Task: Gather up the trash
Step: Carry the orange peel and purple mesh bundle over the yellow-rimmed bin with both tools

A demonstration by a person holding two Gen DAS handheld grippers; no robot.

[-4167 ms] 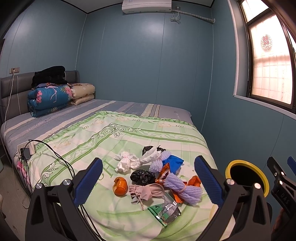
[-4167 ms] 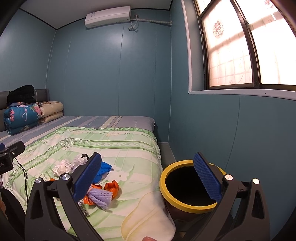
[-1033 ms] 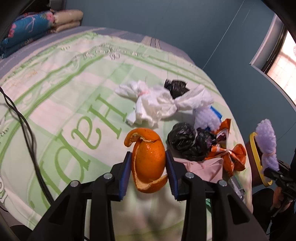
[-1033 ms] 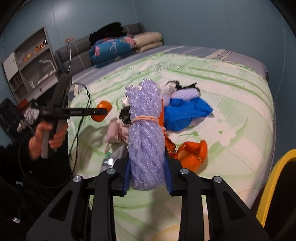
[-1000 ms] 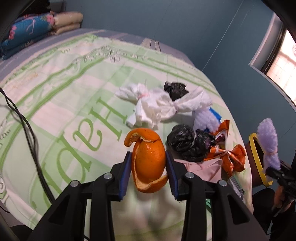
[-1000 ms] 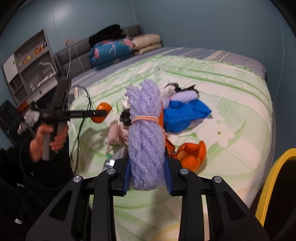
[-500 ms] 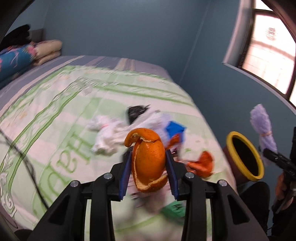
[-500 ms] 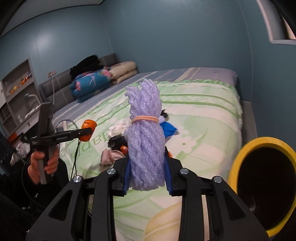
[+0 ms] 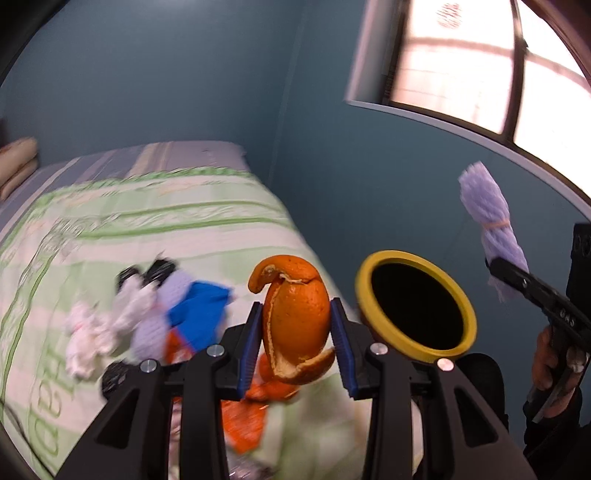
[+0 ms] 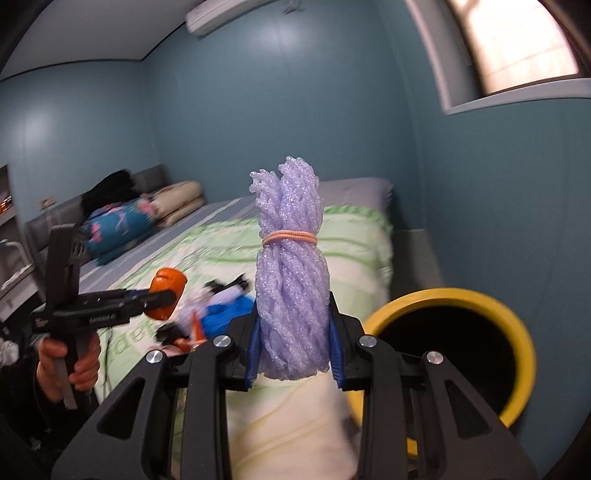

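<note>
Wrist views, shared bin (image 9: pixel 415 301) ahead

We are in a home bedroom. A bed (image 9: pixel 155 221) with a green-and-white patterned quilt (image 10: pixel 354 236) fills most of the room, folded blankets (image 10: pixel 122 225) and pillows (image 10: pixel 181 203) stacked against its grey headboard (image 10: pixel 147 175). The walls (image 10: pixel 258 110) are painted blue, an air conditioner (image 10: pixel 225 13) hangs near the ceiling, and a window (image 9: pixel 491 70) lets in daylight.
</note>
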